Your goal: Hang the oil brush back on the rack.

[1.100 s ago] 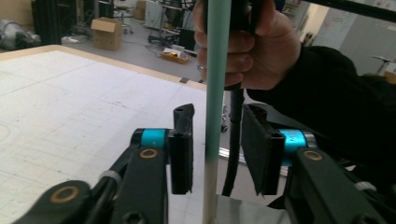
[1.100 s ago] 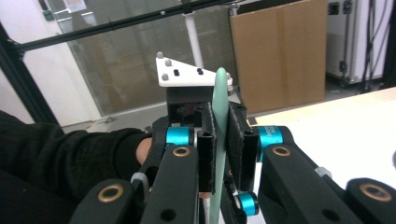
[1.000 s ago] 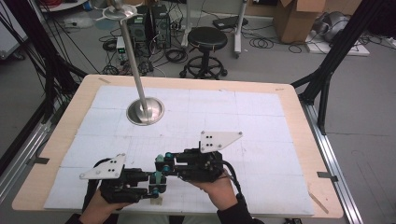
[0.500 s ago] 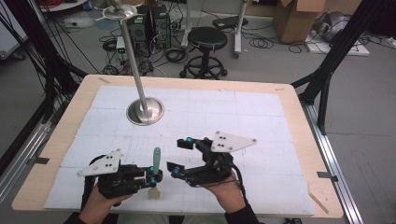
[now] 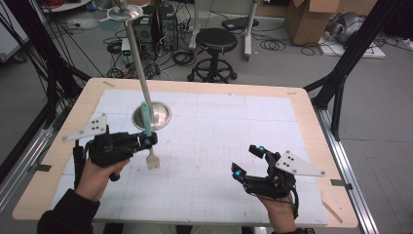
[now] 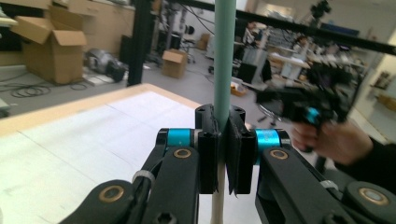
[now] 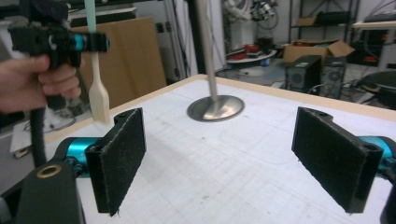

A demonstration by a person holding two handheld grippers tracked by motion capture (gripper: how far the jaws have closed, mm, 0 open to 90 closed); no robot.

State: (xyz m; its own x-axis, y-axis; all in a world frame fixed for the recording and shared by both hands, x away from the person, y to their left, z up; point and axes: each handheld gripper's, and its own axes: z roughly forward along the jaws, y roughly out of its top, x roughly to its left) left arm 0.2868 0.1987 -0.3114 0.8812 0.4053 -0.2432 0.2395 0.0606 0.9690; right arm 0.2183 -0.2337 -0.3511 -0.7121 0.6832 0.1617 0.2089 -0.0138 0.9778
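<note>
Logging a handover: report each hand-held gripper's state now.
Left hand-held gripper: shut on the spatula, held upright above the table.
Right hand-held gripper: open, jaws just widened, nothing between them.

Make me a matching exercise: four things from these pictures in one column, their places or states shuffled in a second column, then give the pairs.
Things:
1. left gripper
2. right gripper
3. spatula
4. metal stand

States:
A. round base resting on the table's far left part
B. open, nothing between its fingers
C. held upright, pale blade down, above the table
D. shut on a green handle

Pairs: 1-D, 2-B, 3-C, 4-A
</note>
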